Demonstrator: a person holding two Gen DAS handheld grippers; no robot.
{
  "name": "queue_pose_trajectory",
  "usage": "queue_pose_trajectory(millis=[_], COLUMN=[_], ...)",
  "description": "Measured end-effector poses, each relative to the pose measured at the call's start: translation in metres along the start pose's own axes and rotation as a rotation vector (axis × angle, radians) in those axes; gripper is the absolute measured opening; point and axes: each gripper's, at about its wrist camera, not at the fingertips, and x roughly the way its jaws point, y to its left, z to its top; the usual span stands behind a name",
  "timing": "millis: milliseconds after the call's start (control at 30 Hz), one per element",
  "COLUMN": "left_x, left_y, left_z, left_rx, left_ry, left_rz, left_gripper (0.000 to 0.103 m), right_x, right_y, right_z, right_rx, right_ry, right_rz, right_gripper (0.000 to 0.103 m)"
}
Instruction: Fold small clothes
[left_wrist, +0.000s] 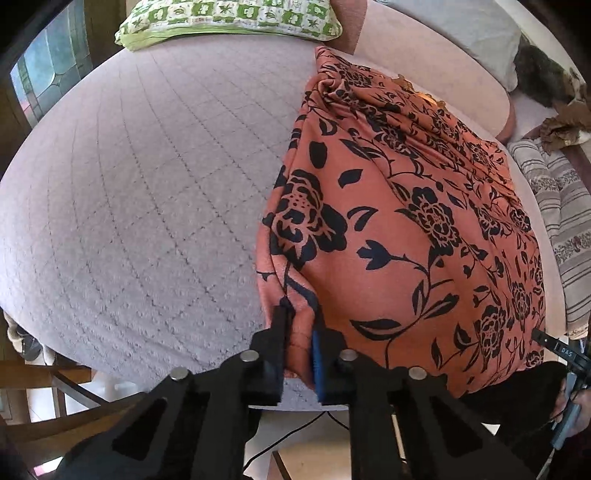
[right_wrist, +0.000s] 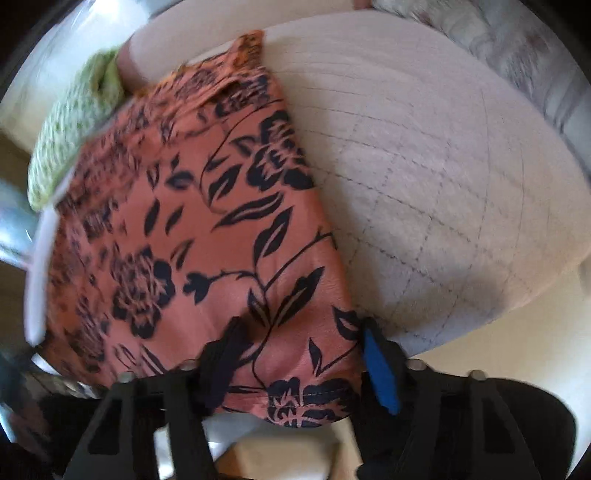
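Along the near edge of the bed (left_wrist: 129, 221), going left to right, broad quilted lavender cover lies bare, then the orange floral garment (left_wrist: 406, 229) takes up the right part, its long axis running from the near edge away toward the pillows. At its near left corner the left claw (left_wrist: 299, 332) is clamped almost shut, a bunched fold of the hem pinched between the pads. Further right along the same hem, the right claw (right_wrist: 299, 354) straddles the near right corner with cloth between its fingers; its jaws stand about half apart, and blur hides whether the pads press yet. Both claws point steeply down at the hem, so the garment stretches away from them. A fold would likely carry the near hem toward the far end. Open bed to the left gives room; a striped cushion (left_wrist: 561, 236) crowds the right, and the green pillow (left_wrist: 229, 18) lies beyond.
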Motion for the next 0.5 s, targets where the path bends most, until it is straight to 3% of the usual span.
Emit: queue_pose_trajectory(millis=[33,67,233,300,500], left_x=[-0.001,-0.001,-0.018,-0.029,-0.055], left_y=[-0.001,-0.004,-0.006,-0.005,-0.004], left_z=[0.001,0.002,0.020,0.033,0.101], left_rx=[0.008,0.022,0.045,0.053,0.055], left_ry=[0.002,0.004,-0.001,-0.011,-0.067], left_rz=[0.001,-0.001,-0.084,-0.108,-0.178], left_gripper=[0.009,0.008,0.007,0.007,0.007], right_x=[-0.002,-0.005,-0.024,-0.043,-0.084], right_y=[0.005,0.010,0.009,0.005,-0.002], right_z=[0.000,0.001,0.016,0.033,0.106], right_rx=[-0.030,-0.055,-0.007,0.027,0.114], right_ry=[0.005,0.016,0.045,0.004,-0.105], right_rz=[0.000,0.014,0.215,0.330,0.489], right_gripper=[0.019,0.009,0.009,0.009,0.009])
